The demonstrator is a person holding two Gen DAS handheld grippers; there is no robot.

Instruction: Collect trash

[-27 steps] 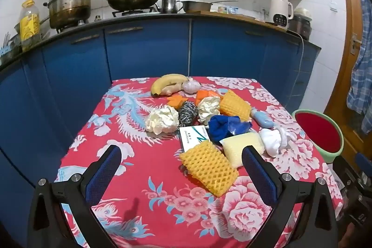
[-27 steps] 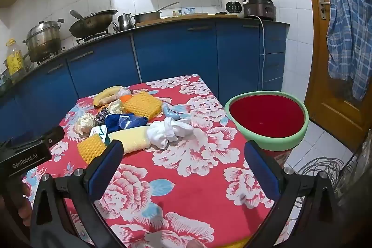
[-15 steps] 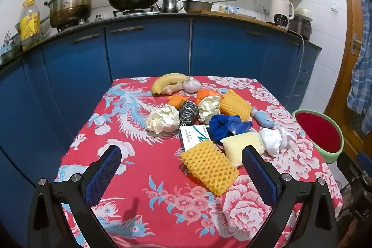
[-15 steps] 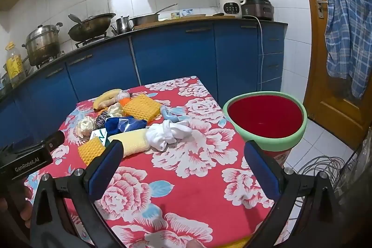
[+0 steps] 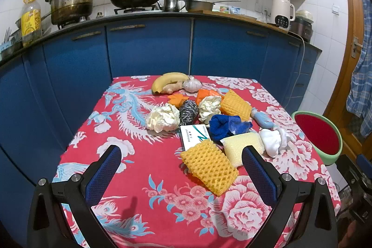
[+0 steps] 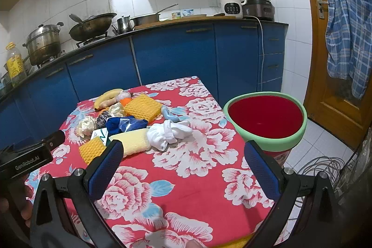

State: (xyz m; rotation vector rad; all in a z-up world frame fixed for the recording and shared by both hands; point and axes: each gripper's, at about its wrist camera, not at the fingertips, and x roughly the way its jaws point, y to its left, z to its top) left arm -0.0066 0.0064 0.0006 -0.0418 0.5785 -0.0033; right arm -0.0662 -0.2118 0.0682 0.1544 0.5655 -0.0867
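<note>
Holding near-unchanged view: left gripper [image 5: 181, 164] and right gripper [image 6: 183, 160] stay spread, empty, above trash pile [image 5: 209, 117]

Left gripper [image 5: 181, 166] barely shifts. Right gripper [image 6: 183, 159] eases back; white sock [image 6: 169, 134] and red bin [image 6: 265, 141] sit slightly farther ahead.

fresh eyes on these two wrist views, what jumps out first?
The red floral tablecloth dominates both views, with a heap of items on its far half: yellow foam netting nearest, a banana at the back. Off the table's right edge stands a green-rimmed red bin. Both the left gripper and right gripper hang open and empty.
</note>
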